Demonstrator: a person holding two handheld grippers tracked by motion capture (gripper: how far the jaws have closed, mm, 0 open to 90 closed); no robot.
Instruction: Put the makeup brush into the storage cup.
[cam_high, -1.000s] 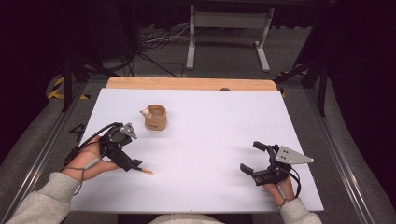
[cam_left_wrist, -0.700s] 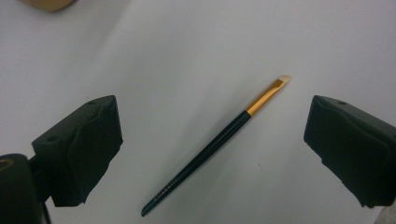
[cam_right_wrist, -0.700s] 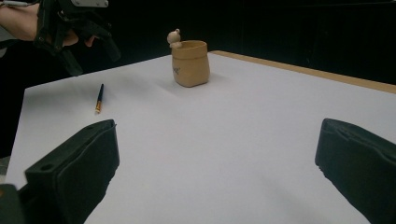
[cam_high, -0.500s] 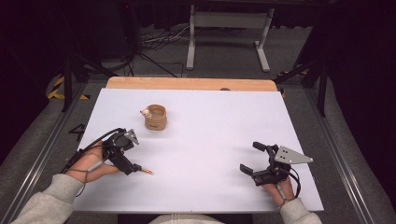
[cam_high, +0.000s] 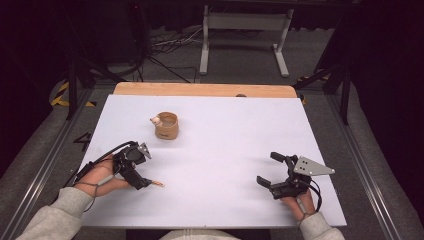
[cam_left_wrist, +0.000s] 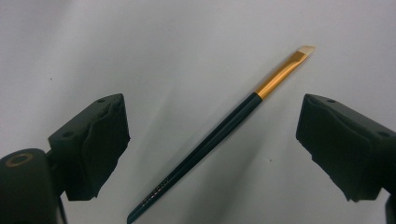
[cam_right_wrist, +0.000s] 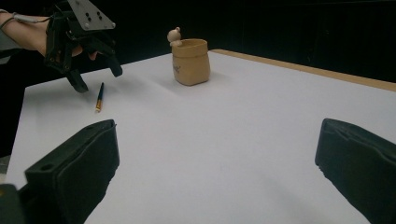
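Your slim dark-handled brush with gold ferrule and pale tip (cam_left_wrist: 219, 135) lies flat on the white surface (cam_high: 225, 150), pointing toward 1 o'clock between your left tongs (cam_left_wrist: 212, 149), which gape wide, just closing, untouching. Your right tongs (cam_right_wrist: 215, 172) stand apart, holding nothing.

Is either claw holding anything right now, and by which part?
Nothing is held. The left claw has been closing around the thin dark-handled brush without touching it; the right claw is open.

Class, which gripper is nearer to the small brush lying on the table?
Left. The left gripper hangs right over the brush, jaws astride it; the right gripper sits far across the table.
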